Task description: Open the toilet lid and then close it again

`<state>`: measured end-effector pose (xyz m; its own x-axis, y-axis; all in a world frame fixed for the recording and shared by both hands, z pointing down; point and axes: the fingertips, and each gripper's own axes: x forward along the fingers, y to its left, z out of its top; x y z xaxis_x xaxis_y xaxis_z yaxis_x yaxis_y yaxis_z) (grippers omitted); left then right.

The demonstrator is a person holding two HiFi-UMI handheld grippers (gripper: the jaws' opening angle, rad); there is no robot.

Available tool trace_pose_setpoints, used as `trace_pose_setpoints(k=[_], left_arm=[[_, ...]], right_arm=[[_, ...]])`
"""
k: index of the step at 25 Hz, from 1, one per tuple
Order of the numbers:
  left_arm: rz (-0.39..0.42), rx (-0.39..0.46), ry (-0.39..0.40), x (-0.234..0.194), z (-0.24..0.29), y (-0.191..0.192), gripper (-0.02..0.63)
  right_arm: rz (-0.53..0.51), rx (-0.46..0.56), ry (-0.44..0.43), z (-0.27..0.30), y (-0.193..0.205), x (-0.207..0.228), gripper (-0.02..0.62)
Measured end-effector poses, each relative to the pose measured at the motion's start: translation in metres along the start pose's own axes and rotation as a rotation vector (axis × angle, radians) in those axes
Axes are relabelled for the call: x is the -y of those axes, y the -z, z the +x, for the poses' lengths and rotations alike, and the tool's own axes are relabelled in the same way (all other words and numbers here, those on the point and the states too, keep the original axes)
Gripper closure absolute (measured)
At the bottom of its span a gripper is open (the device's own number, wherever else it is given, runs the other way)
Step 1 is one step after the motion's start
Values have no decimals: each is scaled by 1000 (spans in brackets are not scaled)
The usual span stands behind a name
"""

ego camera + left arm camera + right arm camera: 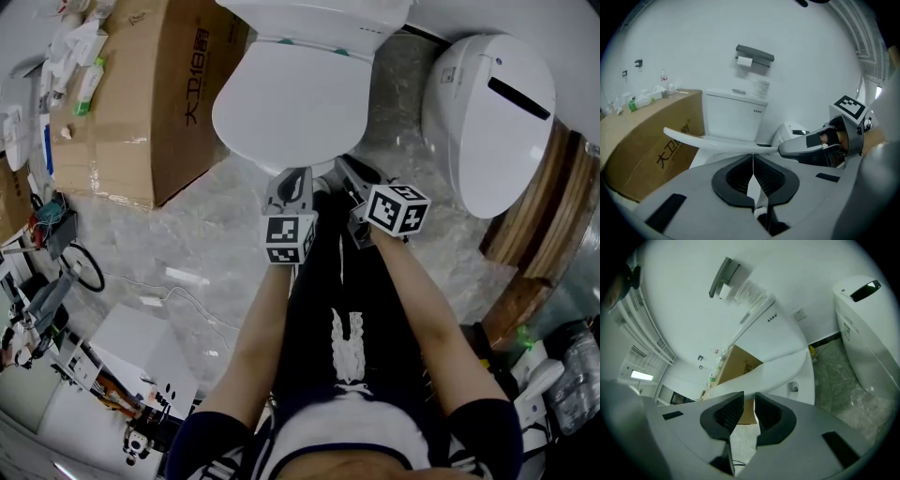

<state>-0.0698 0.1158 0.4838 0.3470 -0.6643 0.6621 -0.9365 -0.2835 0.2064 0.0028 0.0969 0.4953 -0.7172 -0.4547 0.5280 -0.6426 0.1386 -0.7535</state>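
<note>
Lid [291, 103] down or nearly; right gripper [349, 172] narrowly parted at its front lip, left gripper [297, 176] pinched shut; lift apparently unstarted.

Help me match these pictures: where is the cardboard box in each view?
Head view: cardboard box at upper left.
Left gripper view: far left, mid-height.
Right gripper view: near the centre.
Shared landmark: the white toilet lid.

There were two white toilets [291, 108] [487, 131], one big brown cardboard box [141, 103], one toilet paper holder [754, 55], one person [347, 375], and two grippers [298, 176] [349, 169], each with one marker cube [289, 239] [398, 208].
</note>
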Motion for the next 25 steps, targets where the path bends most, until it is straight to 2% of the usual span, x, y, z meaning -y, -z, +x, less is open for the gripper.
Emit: trace_pose_setpoints(k=[5,9,11,15,17,20,23,25], left_arm=[[32,64,-24,1,2,-26,600],[33,51,-37,-1,4,-29,600],[33,49,-44,-3,5,-30,600],[24,76,-51,-4,4,-39,600],[27,85,-48,-3,6,-44,600],[29,98,-34,-3,8,-52,600],[31,110,-32,-6,9,-60,600],[25,122,-35,-9,9,-65,600]], right_arm=[[-190,38,2,-3,-22,-7,526],[-396,18,29,-5,-30,-17,526],[-576,14,43,-8,-36,-29,526],[-1052,-16,69,-7,-36,-60,520],[-1191,-37,83,-1,-30,-67,515],[-1237,-71,108,11,-26,-66,507],[-1294,-65,170,16,-33,-65,505],[-1296,-61,180,17,-38,-66,508]])
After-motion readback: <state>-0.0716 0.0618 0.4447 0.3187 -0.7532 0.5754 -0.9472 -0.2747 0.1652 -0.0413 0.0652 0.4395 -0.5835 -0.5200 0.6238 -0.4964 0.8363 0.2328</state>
